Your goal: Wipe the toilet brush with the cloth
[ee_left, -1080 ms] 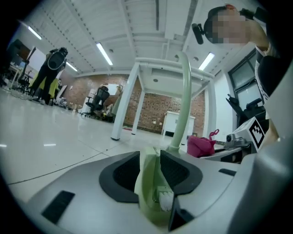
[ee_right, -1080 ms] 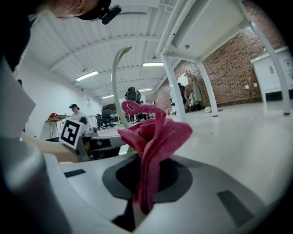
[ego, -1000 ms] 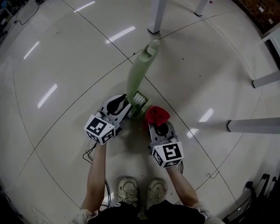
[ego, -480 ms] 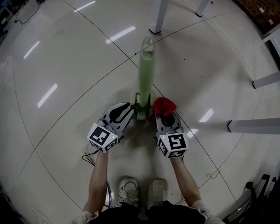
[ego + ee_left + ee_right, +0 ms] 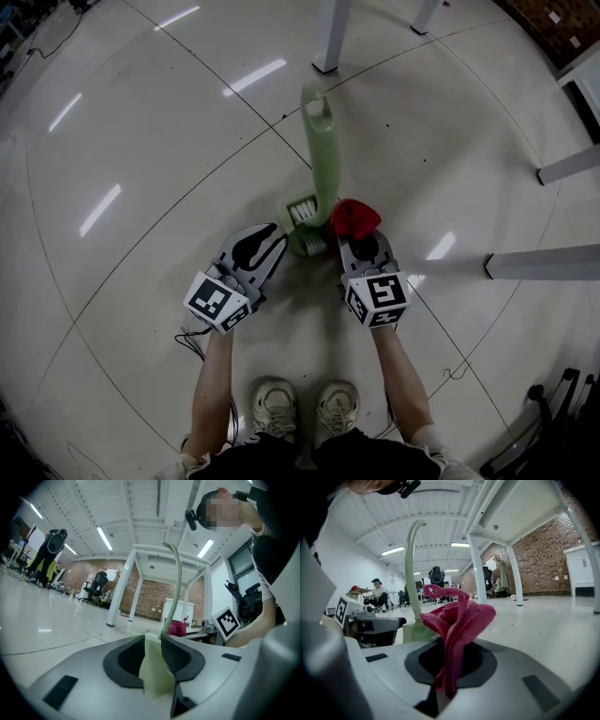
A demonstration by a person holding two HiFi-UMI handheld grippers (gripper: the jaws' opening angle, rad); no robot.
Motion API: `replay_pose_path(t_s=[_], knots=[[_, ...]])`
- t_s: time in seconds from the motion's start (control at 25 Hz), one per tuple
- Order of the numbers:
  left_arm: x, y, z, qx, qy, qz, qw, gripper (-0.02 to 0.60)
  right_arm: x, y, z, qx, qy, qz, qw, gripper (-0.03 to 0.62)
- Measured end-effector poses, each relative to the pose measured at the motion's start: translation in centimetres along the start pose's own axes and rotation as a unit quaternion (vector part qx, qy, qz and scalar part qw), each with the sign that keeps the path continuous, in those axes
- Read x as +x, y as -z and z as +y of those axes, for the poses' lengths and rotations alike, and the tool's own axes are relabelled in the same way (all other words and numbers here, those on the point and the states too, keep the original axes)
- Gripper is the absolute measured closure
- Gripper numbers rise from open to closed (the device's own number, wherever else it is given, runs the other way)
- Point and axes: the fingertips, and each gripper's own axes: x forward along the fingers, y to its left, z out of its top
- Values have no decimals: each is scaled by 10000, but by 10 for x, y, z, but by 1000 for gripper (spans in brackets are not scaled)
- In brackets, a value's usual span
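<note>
**Brush clamped left, cloth clamped right, side by side**

The left gripper (image 5: 278,236) has just been closing its jaws, and its pads now clench the pale green brush (image 5: 322,141) at its lower end, beside the white bristles. In the left gripper view the green stock (image 5: 154,667) fills the gap between the pads and the thin handle curves upward from them. The right gripper (image 5: 356,236) is clamped on the red cloth (image 5: 354,216), which bunches out above its jaws, just right of the handle's lower part. No view shows whether cloth and brush touch.

The floor (image 5: 141,141) is open to the left. A table leg (image 5: 330,37) stands just beyond the handle's tip, and two more legs (image 5: 539,267) lie to the right, well apart from the grippers.
</note>
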Motion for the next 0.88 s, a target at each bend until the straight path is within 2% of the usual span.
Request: replay_pose_path(t_s=[0.08,0.16,0.24,0.32,0.52,0.6,0.72,0.88], knots=[[3,-5,11,8,59,-5,10000,488,-6,4,2,50,-30,24,10000,562],[7,-6,17,-36,298,93,9995,476,-10,5,6,63,-109,23,9999,563],[10,-6,20,-131,543,138,9983,439,-9,4,9,8,-231,32,9997,562],[12,-6,22,-249,720,137,9970,365,-6,3,10,-24,-347,50,9994,562],[16,-7,16,-184,1061,184,9940,364,2,1,8,-86,-645,27,9979,563],[18,-7,16,-47,1114,252,9934,353,7,-1,8,-134,-766,14,9970,563],[22,-4,22,75,1101,422,9930,304,13,-3,9,-142,-848,17,9963,562],[22,-1,19,69,1182,508,9917,295,15,-3,11,-123,-917,-6,9957,562]])
